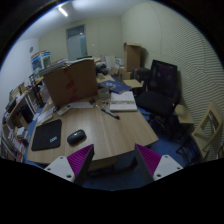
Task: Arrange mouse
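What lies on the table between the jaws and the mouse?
Nothing: in the gripper view, only bare wooden table separates the open gripper from the mouse, which sits just ahead of it beside the black mouse pad.

The handheld two-finger gripper [110, 160] shows only its two finger ends. The finger at seven o'clock carries a bright magenta, wedge-shaped pad [78, 160] on its inner face, backed by a pale white outer shell. The finger at five o'clock is its mirror, with a matching magenta pad [148, 158] and a white outer shell. No hand or sleeve shows.
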### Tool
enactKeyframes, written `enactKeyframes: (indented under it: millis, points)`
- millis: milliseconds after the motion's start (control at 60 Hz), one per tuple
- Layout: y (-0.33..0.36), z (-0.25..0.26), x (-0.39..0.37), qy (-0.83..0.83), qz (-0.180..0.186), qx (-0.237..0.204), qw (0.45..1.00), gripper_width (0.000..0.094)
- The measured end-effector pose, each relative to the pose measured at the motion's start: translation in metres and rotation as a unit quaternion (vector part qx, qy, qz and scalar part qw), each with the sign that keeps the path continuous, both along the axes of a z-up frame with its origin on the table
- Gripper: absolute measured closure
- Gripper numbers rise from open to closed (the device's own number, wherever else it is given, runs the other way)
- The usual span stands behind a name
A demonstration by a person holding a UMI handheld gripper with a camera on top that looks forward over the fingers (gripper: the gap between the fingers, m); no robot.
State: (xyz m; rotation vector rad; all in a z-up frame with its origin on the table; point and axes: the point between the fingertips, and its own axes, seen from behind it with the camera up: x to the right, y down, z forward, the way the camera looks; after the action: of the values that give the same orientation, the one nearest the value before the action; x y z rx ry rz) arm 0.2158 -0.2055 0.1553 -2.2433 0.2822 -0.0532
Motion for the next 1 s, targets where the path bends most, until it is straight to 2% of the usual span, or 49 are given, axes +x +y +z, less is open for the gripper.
enactKeyframes:
  millis: [133,183,317,433,733,817,933,1000]
  points:
    - [0.011,-0.021,-0.005,0.01,0.039,-0.001,0.999,0.0102]
    - [0.016,-0.047,-0.019,0.019,0.056,-0.004,0.998,0.0098]
    - [0.03,-0.075,-0.052,0.048,0.101,-0.016,0.994,0.0104]
    - [0.056,-0.095,-0.091,0.077,0.143,0.0,0.987,0.01]
    - [0.1,-0.144,-0.18,0.086,0.219,-0.014,0.972,0.0102]
    - [0.11,-0.157,-0.19,0.08,0.222,-0.023,0.971,0.0103]
    - [0.138,-0.16,-0.192,0.052,0.218,-0.004,0.975,0.0126]
    - [0.154,-0.161,-0.189,0.042,0.203,0.001,0.978,0.0126]
